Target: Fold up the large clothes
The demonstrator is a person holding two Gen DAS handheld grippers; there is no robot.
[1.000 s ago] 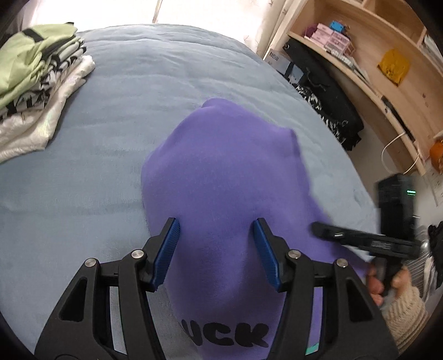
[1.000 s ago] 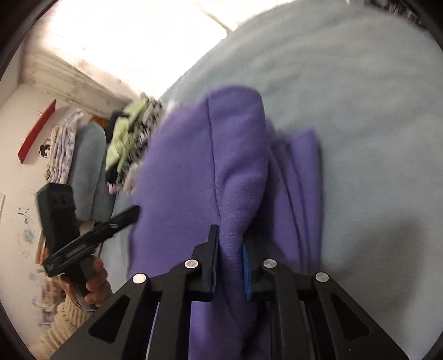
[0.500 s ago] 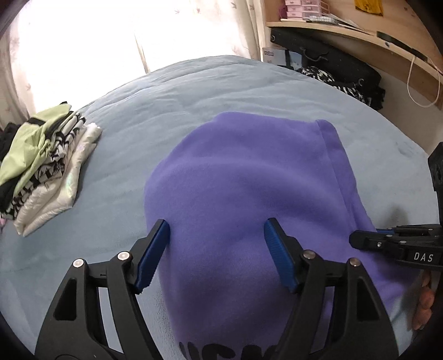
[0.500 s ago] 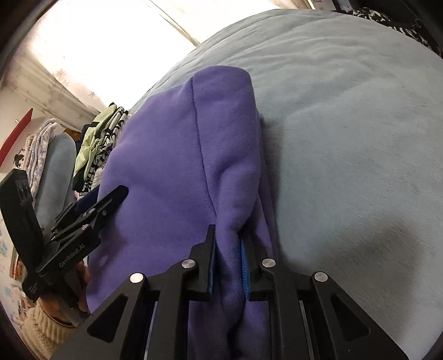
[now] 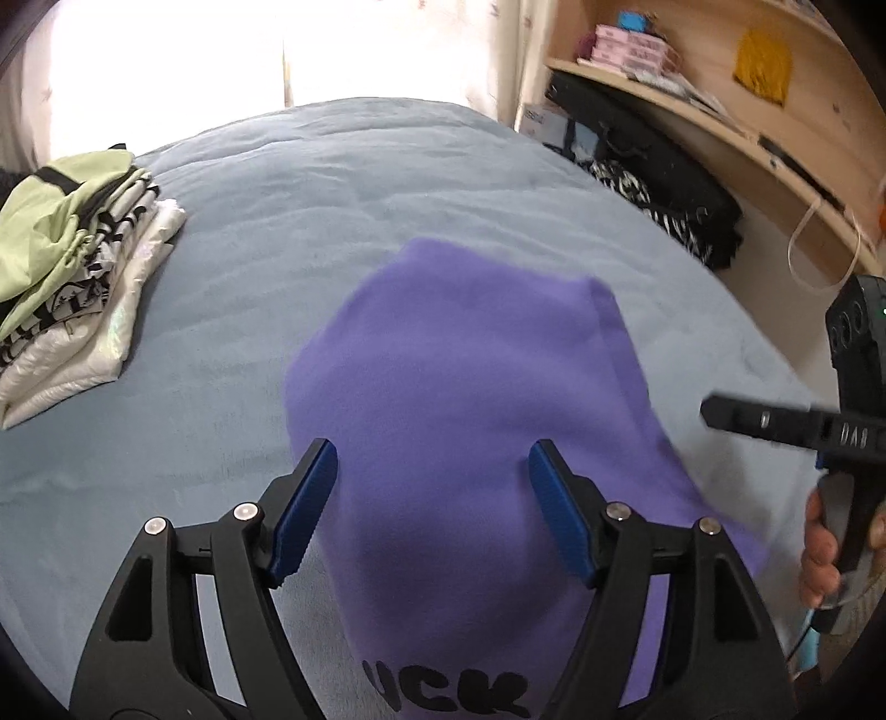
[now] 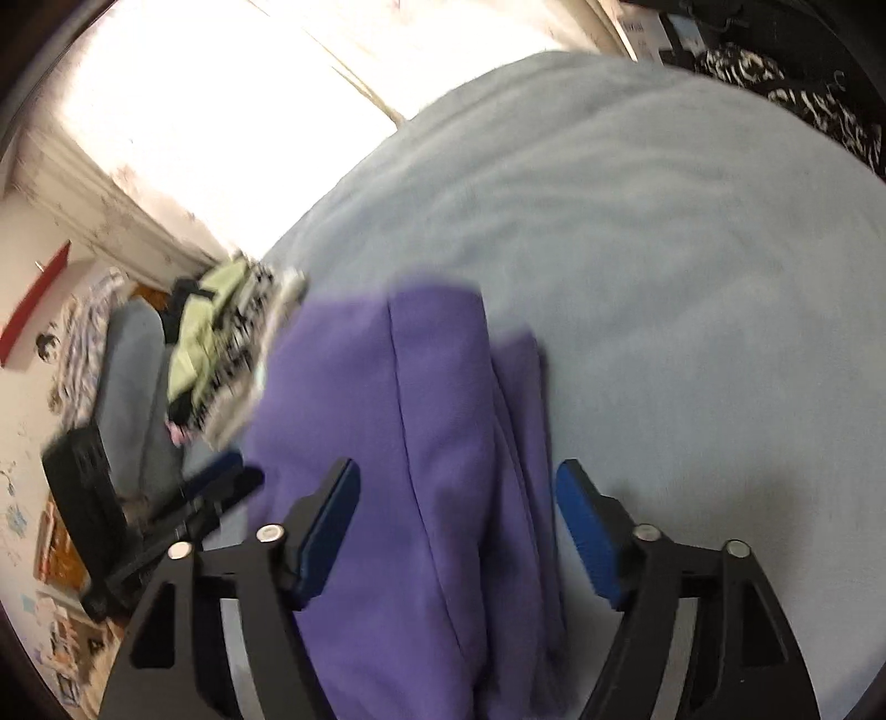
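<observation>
Lying folded on the blue-grey bed (image 5: 387,183), the purple sweatshirt (image 5: 465,387) stretches away from both sets of fingers, its far end past their tips and its near end running under them and out of the bottom of each view. The left gripper (image 5: 432,487) hangs above it with its fingers (image 5: 307,507) released, spread wide to either side of the cloth's middle and pressing nothing. The right gripper (image 6: 457,515) has its jaws opening; the garment's thick folded edge shows between its fingers (image 6: 587,531), but the blue pads stand clear of the fabric. Black letters printed on the sweatshirt are cut off at the bottom of the left view, so the word cannot be read whole. Beyond the left fingers and off to their left sits a stack of folded clothes (image 5: 72,260), a pale green piece on top. Far to the right of those fingers, wooden shelves (image 5: 720,105) hold pink boxes (image 5: 631,47) and a yellow cloth (image 5: 761,63). The right view is smeared by motion, and the room at its left edge is hard to make out.
</observation>
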